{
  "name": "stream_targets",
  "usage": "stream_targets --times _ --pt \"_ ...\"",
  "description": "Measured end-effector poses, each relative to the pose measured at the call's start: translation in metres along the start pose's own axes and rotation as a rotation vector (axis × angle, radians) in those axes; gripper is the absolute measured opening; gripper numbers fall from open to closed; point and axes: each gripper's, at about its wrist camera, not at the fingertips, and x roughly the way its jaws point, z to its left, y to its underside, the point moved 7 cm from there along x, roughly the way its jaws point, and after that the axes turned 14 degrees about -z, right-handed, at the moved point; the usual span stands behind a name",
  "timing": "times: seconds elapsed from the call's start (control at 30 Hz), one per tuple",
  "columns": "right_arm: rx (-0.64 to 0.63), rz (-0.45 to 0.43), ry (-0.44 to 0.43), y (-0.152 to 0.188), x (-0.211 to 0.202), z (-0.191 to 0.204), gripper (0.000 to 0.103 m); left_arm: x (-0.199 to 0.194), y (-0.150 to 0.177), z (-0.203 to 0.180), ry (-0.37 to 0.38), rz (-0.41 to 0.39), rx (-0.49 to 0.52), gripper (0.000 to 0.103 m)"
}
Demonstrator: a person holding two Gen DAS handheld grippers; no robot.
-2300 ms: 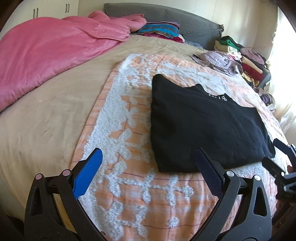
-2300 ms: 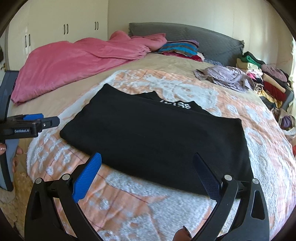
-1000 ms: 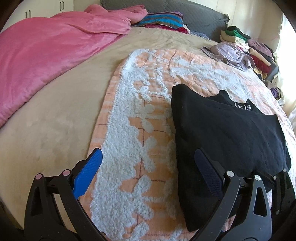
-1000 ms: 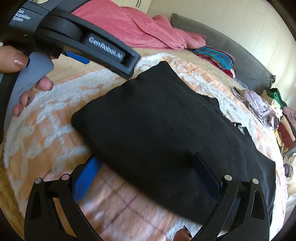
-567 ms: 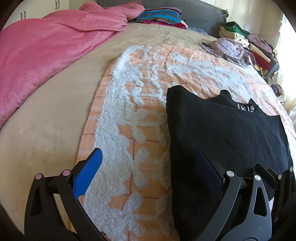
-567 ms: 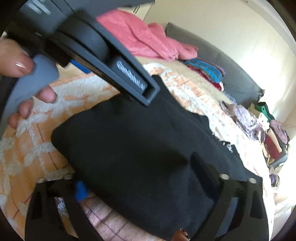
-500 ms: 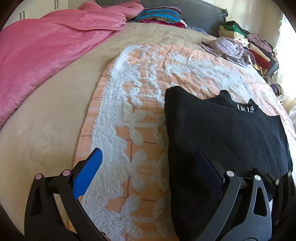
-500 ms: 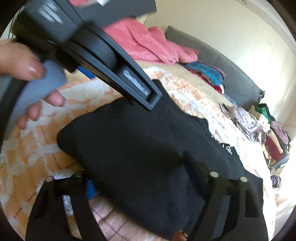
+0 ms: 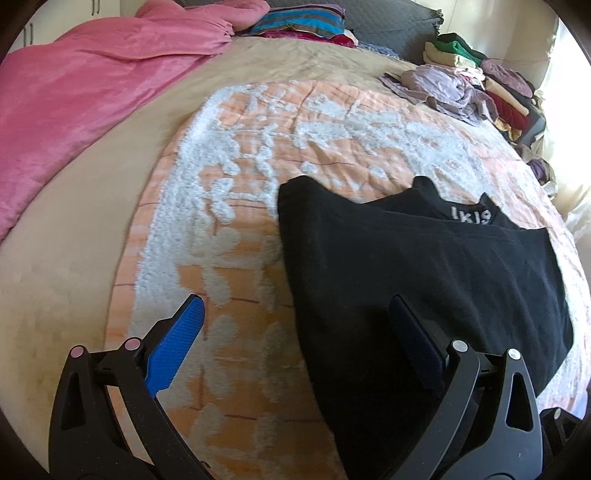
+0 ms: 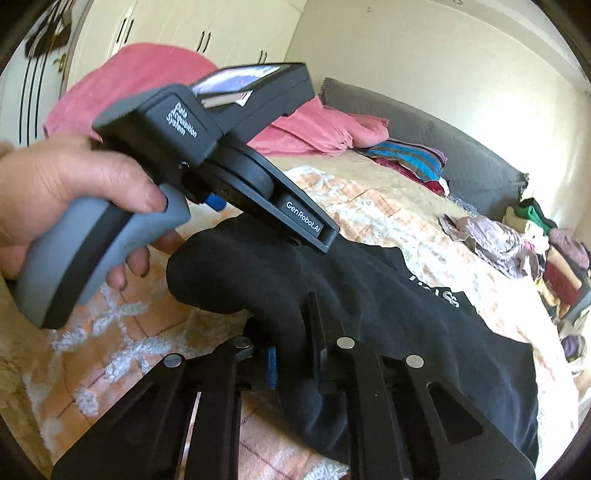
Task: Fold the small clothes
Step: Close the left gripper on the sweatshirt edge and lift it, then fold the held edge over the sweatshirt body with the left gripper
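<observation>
A black folded garment (image 9: 424,266) with white neck lettering lies on the orange-and-white bedspread (image 9: 258,155). My left gripper (image 9: 295,332) is open just above its near left edge, with the blue pad (image 9: 177,343) over the bedspread and the dark pad (image 9: 413,343) over the cloth. In the right wrist view my right gripper (image 10: 295,350) has its jaws closing tight on the near edge of the black garment (image 10: 406,332). The cloth is pinched between its pads and bunched up off the bed. A hand (image 10: 74,184) holds the left tool above the garment's left end.
A pink duvet (image 9: 92,85) covers the far left of the bed. Striped pillows (image 9: 303,22) lie against the grey headboard (image 10: 443,136). A crumpled lilac garment (image 9: 439,88) and stacked folded clothes (image 9: 495,81) sit at the far right. White wardrobe doors (image 10: 192,33) stand behind.
My right gripper went from wide open to shut on the garment's near edge and raised it. My left gripper slid along the garment's left side and stayed open.
</observation>
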Motion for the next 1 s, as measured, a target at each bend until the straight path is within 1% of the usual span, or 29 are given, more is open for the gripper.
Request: stream_targets --times 0.2,0.3,0.47,0.5,0.53,0.57,0.6,0.63,0.67,0.73,0.83,1.0 --pt "0.036 -0.041 0.022 -0.004 -0.016 -0.011 0.010 -0.002 -0.006 -0.017 0.056 -0.001 -0.023 0.093" --pt "0.049 -0.061 0.035 -0.006 -0.025 -0.016 0.010 -0.004 -0.008 -0.027 0.095 -0.001 -0.051 0.093" --pt "0.074 -0.083 0.053 -0.006 -0.043 -0.023 0.009 -0.009 -0.011 -0.052 0.185 -0.002 -0.084 0.093" --pt "0.082 -0.088 0.058 -0.005 -0.041 -0.031 0.009 -0.009 -0.011 -0.056 0.201 -0.001 -0.090 0.090" --pt "0.088 -0.092 0.062 -0.005 -0.044 -0.033 0.009 -0.011 -0.012 -0.062 0.216 0.001 -0.095 0.079" --pt "0.092 -0.095 0.065 -0.005 -0.046 -0.036 0.009 -0.011 -0.012 -0.066 0.224 0.003 -0.097 0.073" --pt "0.099 -0.098 0.070 -0.005 -0.049 -0.039 0.009 -0.012 -0.012 -0.070 0.234 0.005 -0.099 0.063" --pt "0.106 -0.100 0.074 -0.005 -0.051 -0.041 0.009 -0.013 -0.013 -0.075 0.240 0.006 -0.098 0.058" --pt "0.113 -0.103 0.076 -0.005 -0.054 -0.044 0.009 -0.015 -0.013 -0.079 0.242 0.004 -0.091 0.055" --pt "0.122 -0.112 0.085 -0.005 -0.059 -0.048 0.008 -0.020 -0.016 -0.089 0.253 -0.002 -0.079 0.045" --pt "0.139 -0.126 0.096 -0.005 -0.067 -0.058 0.008 -0.028 -0.020 -0.101 0.264 -0.015 -0.064 0.041" --pt "0.173 -0.152 0.122 -0.005 -0.083 -0.073 0.008 -0.039 -0.029 -0.124 0.263 -0.040 -0.024 0.040"
